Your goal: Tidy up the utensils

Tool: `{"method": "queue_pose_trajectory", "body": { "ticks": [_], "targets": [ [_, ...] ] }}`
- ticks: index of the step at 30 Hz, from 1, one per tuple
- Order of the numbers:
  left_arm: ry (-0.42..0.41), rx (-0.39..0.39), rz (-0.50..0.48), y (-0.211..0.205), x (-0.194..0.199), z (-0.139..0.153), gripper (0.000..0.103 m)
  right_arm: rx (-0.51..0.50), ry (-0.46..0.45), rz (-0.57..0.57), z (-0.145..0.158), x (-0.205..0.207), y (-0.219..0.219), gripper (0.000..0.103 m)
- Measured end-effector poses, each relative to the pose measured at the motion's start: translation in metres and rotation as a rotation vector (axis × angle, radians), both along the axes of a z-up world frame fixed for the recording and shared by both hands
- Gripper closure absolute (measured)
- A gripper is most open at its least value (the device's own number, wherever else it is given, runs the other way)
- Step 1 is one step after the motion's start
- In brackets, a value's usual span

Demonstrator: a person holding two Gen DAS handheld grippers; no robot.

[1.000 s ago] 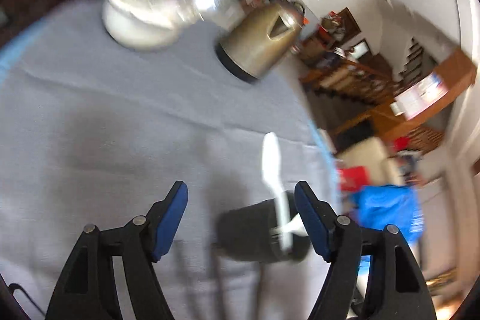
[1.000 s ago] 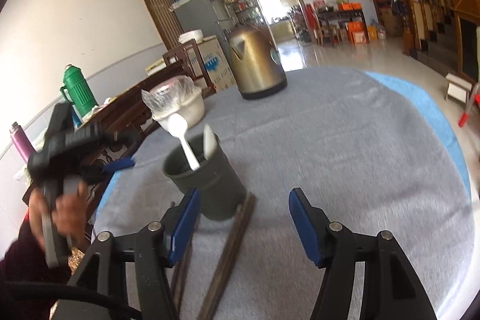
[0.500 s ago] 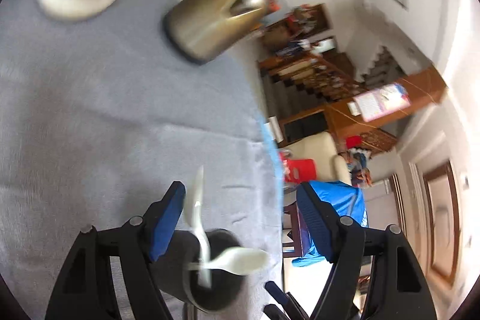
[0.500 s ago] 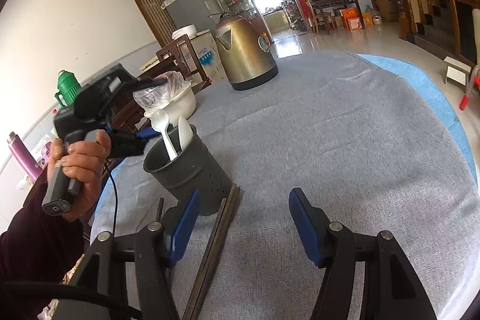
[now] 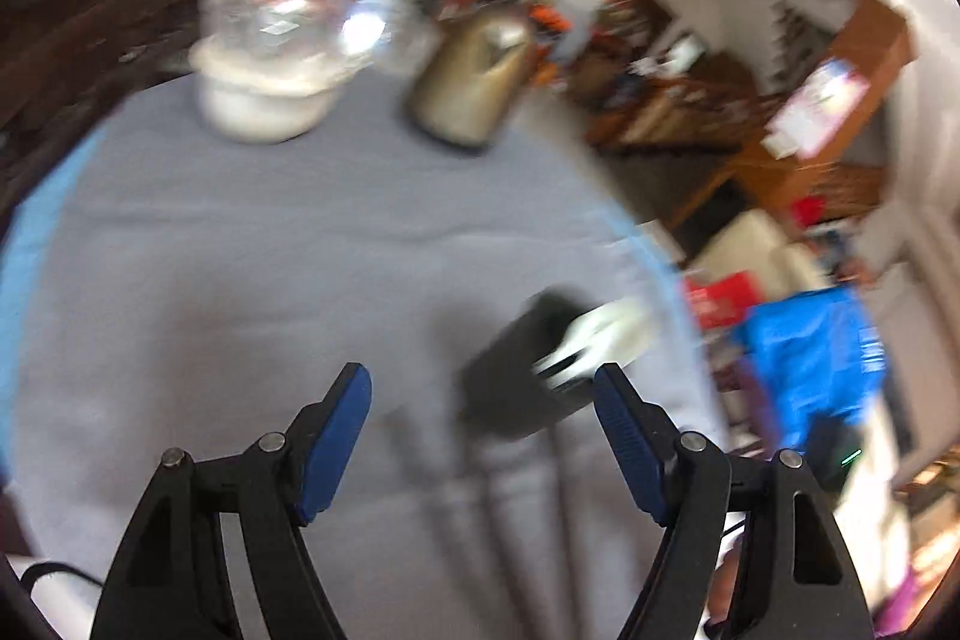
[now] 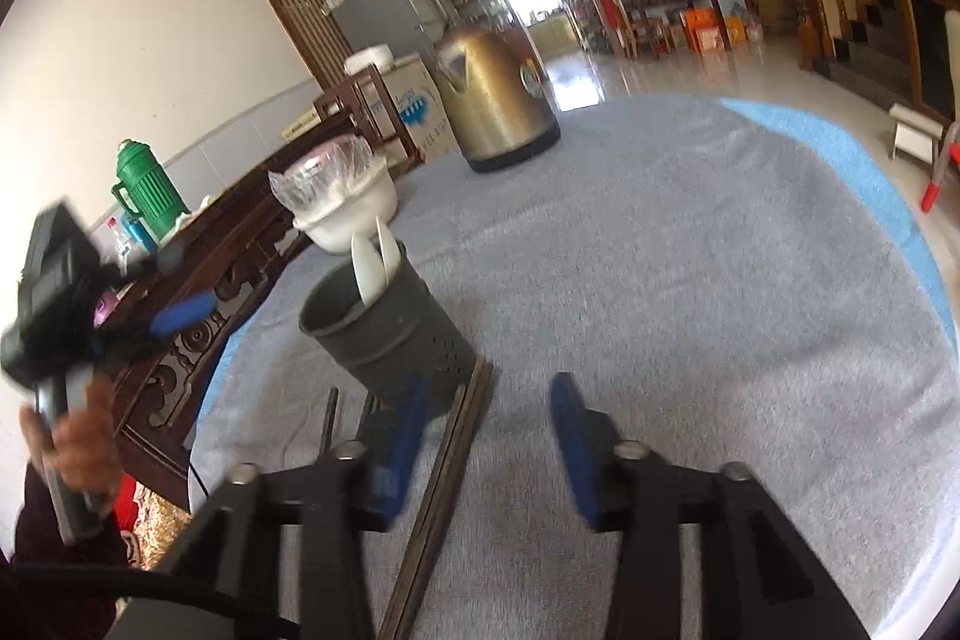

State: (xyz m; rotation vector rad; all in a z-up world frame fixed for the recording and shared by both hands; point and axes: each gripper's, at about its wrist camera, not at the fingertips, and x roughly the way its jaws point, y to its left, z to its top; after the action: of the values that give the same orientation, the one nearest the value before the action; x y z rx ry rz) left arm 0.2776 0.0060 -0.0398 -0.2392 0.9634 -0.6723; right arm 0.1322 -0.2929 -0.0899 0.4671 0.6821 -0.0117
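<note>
On grey-clothed worktop (image 6: pixel 690 280): dark cylindrical utensil holder (image 6: pixel 384 334) upright, storing white plastic spoons (image 6: pixel 373 265); dark chopsticks (image 6: pixel 444 484) flat beside, between closing right tool (image 6: pixel 489 436), ungripped; left tool (image 5: pixel 480 436) open, empty.

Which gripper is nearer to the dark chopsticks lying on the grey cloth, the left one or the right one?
Right. The right gripper is closing directly around the chopsticks, which lie between its fingers. The left gripper is held up off the table's edge, left of the utensil cup.
</note>
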Motion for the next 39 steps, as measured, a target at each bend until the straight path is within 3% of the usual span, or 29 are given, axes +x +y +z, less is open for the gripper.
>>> {"method": "queue_pose_trajectory", "body": {
  "ticks": [6, 13, 19, 26, 28, 34, 39],
  "targets": [
    [0.097, 0.176, 0.05, 0.005, -0.002, -0.037, 0.026, 0.027, 0.097, 0.023, -0.017, 0.019, 0.014, 0.064],
    [0.108, 0.263, 0.032, -0.028, 0.01, -0.058, 0.028, -0.016, 0.133, 0.049, -0.027, 0.046, 0.027, 0.078],
    [0.134, 0.307, -0.004, -0.047, 0.022, -0.078, 0.047, -0.062, 0.17, 0.059, -0.038, 0.067, 0.03, 0.08],
    [0.157, 0.339, -0.023, -0.057, 0.028, -0.093, 0.06, -0.068, 0.236, 0.073, -0.053, 0.08, 0.034, 0.082],
    [0.168, 0.322, -0.04, -0.061, 0.03, -0.094, 0.071, -0.088, 0.239, 0.075, -0.051, 0.08, 0.035, 0.082],
    [0.131, 0.34, -0.089, -0.075, 0.024, -0.093, 0.074, -0.065, 0.262, 0.022, -0.05, 0.072, 0.012, 0.084],
    [0.148, 0.334, -0.071, -0.066, 0.028, -0.092, 0.074, 0.051, 0.263, 0.013, -0.052, 0.077, -0.002, 0.084]
  ]
}}
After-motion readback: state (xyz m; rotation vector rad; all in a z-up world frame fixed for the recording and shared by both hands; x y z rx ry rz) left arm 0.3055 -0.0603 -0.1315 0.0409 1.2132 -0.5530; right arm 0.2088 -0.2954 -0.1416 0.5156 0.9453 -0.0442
